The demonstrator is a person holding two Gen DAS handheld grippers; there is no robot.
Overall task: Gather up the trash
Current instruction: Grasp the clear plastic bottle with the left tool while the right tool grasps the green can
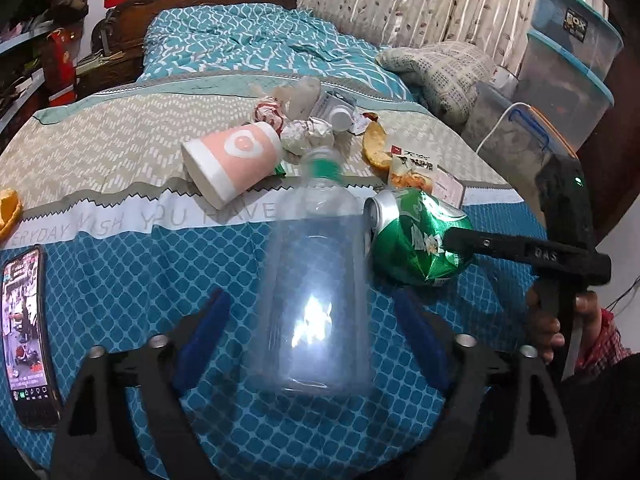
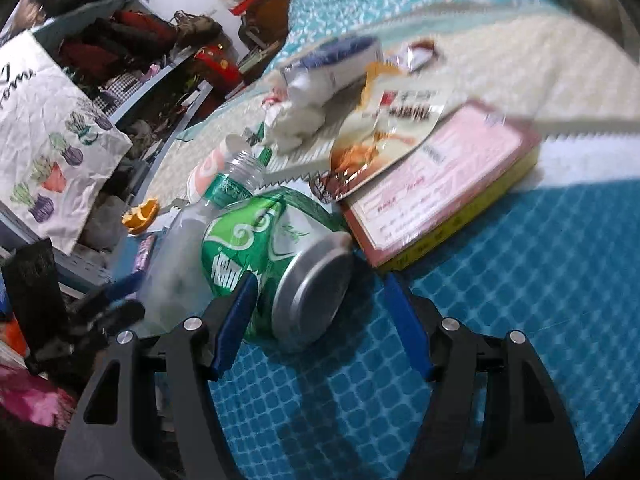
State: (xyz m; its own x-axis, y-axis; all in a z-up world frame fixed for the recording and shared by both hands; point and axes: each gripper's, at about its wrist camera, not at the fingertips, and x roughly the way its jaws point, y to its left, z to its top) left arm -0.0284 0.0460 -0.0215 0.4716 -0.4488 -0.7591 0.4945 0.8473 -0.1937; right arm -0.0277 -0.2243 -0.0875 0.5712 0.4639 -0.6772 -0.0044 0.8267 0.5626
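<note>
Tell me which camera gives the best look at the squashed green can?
The right wrist view: the crushed green can lies close and central, silver base facing the camera. The left wrist view shows it farther right, partly covered by the right tool's finger.

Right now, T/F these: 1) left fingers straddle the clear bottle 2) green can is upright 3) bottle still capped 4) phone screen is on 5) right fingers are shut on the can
1) True: the left gripper is open around the clear bottle.
2) False: the green can lies on its side, dented.
3) False: its neck is open, no cap.
4) True: the phone screen is lit.
5) False: the right gripper is open around the can.
</note>
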